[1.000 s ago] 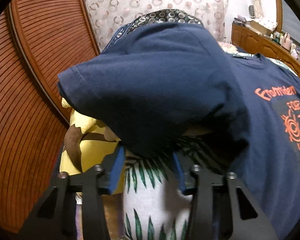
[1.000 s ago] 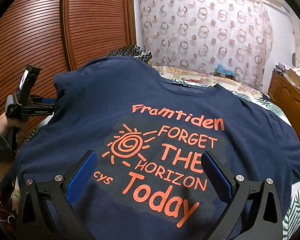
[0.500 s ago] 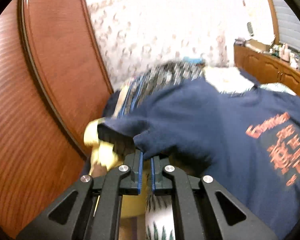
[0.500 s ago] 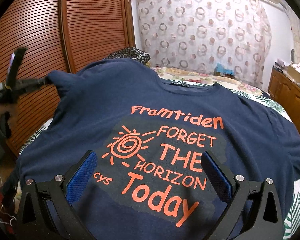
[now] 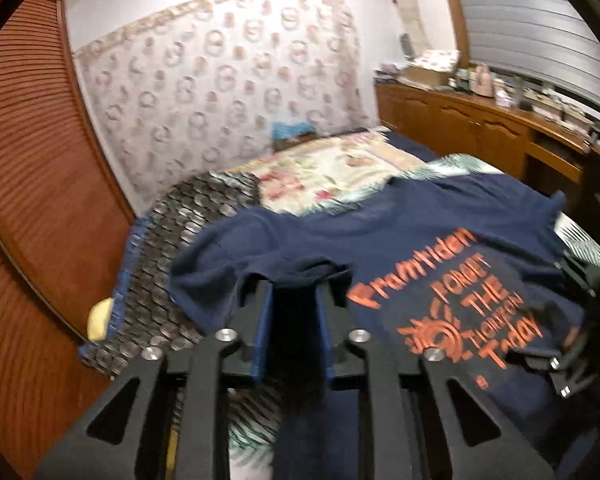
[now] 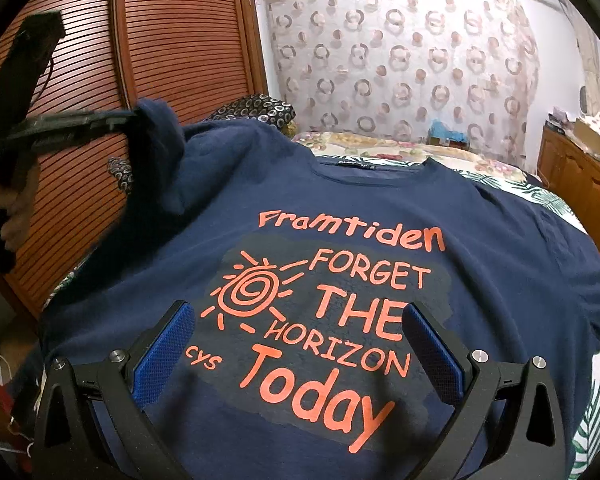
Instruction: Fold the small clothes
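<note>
The left claw (image 5: 292, 304) is pinched narrow on the left sleeve (image 6: 156, 136) of the shirt (image 6: 340, 208), a wad of navy cloth bunched between its blue pads and lifted clear of the bed (image 5: 332, 168). In the right wrist view it shows at far left, in front of the slatted wardrobe (image 6: 180, 40), with the sleeve hanging from it. The right claw (image 6: 300, 344) gapes wide at the near edge, over the orange print and gripping nothing.

The shirt lies face up on the bed, collar far, hem near, so its long axis runs near to far; the right sleeve spreads flat toward the cabinets (image 6: 580, 176).

The risk, as I judge it: only a small bunch of cloth is held, so a quick pull rightward could slip it free. With nothing pinning the body, the whole shirt may also drag and skew rather than crease along a straight line.
</note>
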`<state>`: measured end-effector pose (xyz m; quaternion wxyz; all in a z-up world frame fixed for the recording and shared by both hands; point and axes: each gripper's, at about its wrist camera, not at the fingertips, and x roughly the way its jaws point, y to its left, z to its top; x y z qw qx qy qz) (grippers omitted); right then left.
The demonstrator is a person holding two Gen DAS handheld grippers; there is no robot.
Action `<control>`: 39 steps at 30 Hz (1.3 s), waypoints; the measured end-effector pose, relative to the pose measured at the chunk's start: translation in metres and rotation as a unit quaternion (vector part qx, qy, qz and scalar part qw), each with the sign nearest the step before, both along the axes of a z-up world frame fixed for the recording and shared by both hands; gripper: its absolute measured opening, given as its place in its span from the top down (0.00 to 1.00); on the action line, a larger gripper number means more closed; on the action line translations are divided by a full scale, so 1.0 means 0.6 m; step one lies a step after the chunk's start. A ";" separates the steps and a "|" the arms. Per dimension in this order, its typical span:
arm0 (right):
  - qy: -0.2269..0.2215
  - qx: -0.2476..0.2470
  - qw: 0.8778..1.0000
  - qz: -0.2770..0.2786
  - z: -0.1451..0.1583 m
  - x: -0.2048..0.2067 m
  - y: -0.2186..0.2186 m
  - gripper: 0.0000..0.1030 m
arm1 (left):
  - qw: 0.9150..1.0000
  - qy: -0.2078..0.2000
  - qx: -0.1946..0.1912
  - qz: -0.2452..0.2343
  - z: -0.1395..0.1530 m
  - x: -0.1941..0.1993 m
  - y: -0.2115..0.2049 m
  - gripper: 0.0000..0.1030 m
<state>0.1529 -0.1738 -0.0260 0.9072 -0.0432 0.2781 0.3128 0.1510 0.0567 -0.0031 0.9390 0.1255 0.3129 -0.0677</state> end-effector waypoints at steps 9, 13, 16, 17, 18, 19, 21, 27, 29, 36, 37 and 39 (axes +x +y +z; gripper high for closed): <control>0.003 0.003 1.000 0.000 -0.001 0.003 -0.001 0.00 | 0.998 0.049 -0.043 0.010 -0.070 -0.030 0.035 0.47; 0.007 0.004 1.000 0.002 -0.001 0.006 -0.002 0.00 | 0.993 0.090 -0.065 0.026 -0.129 -0.028 0.061 0.24; 0.008 0.002 1.000 0.002 -0.001 0.007 -0.002 0.00 | 0.989 0.118 -0.076 0.034 -0.167 -0.023 0.075 0.23; 0.008 0.001 1.000 0.002 0.000 0.008 -0.001 0.00 | 0.989 0.123 -0.078 0.036 -0.173 -0.021 0.078 0.23; 0.007 0.000 1.000 0.002 0.000 0.008 -0.001 0.00 | 0.988 0.126 -0.082 0.039 -0.179 -0.020 0.082 0.23; 0.007 -0.001 1.000 0.002 0.000 0.008 0.000 0.00 | 0.987 0.128 -0.084 0.044 -0.183 -0.020 0.085 0.23; 0.009 -0.005 1.000 0.003 0.001 0.008 0.002 0.00 | 0.986 0.133 -0.085 0.050 -0.187 -0.018 0.088 0.23; 0.036 -0.002 0.999 0.037 0.011 0.023 0.011 0.05 | 0.987 0.125 -0.089 0.056 -0.187 -0.024 0.086 0.23; 0.041 0.002 0.997 0.059 0.020 0.030 0.020 0.14 | 0.987 0.123 -0.089 0.058 -0.187 -0.020 0.087 0.22; 0.060 -0.007 0.988 0.142 0.041 0.083 0.106 0.27 | 0.987 0.116 -0.090 0.066 -0.189 -0.024 0.093 0.22; 0.066 -0.006 0.986 0.150 0.040 0.094 0.120 0.29 | 0.987 0.113 -0.090 0.071 -0.190 -0.025 0.093 0.22; 0.077 -0.006 0.983 0.169 0.038 0.111 0.154 0.35 | 0.987 0.108 -0.089 0.083 -0.189 -0.028 0.096 0.22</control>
